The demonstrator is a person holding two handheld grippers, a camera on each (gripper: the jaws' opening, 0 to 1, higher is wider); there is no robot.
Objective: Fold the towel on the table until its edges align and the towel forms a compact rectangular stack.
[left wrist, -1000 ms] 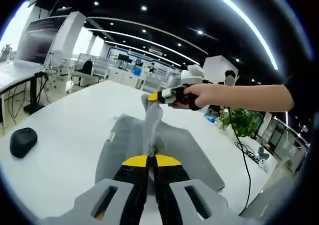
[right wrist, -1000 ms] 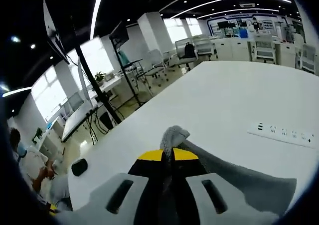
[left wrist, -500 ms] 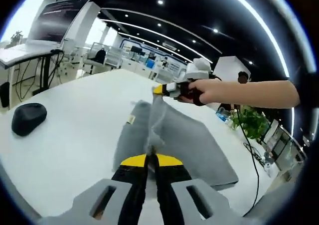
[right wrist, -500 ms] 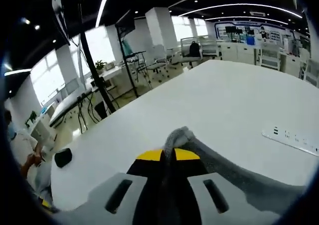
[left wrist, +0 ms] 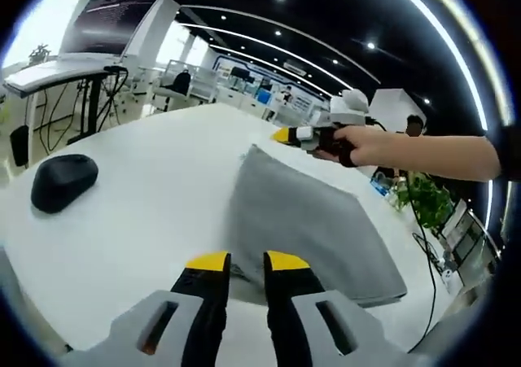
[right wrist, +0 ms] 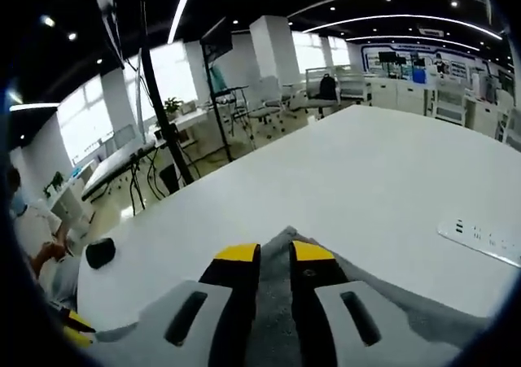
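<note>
The grey towel (left wrist: 305,216) lies flat on the white table (left wrist: 155,180) as a folded rectangle. My left gripper (left wrist: 247,262) is open just above the towel's near edge, its yellow-tipped jaws apart with nothing between them. In the left gripper view a hand holds the right gripper (left wrist: 303,135) at the towel's far corner. In the right gripper view my right gripper (right wrist: 274,253) is open too, hovering over the towel (right wrist: 423,322), whose corner shows through the gap between the jaws.
A black mouse (left wrist: 63,181) rests on the table left of the towel, and shows again as the mouse (right wrist: 99,253) in the right gripper view. A white power strip (right wrist: 487,242) lies on the table (right wrist: 366,172). A person (right wrist: 37,237) sits beyond the table edge. Desks and chairs stand behind.
Both grippers were shut on raised towel corners; now both have opened and let go. The towel has dropped flat onto the table as a folded layer.
</note>
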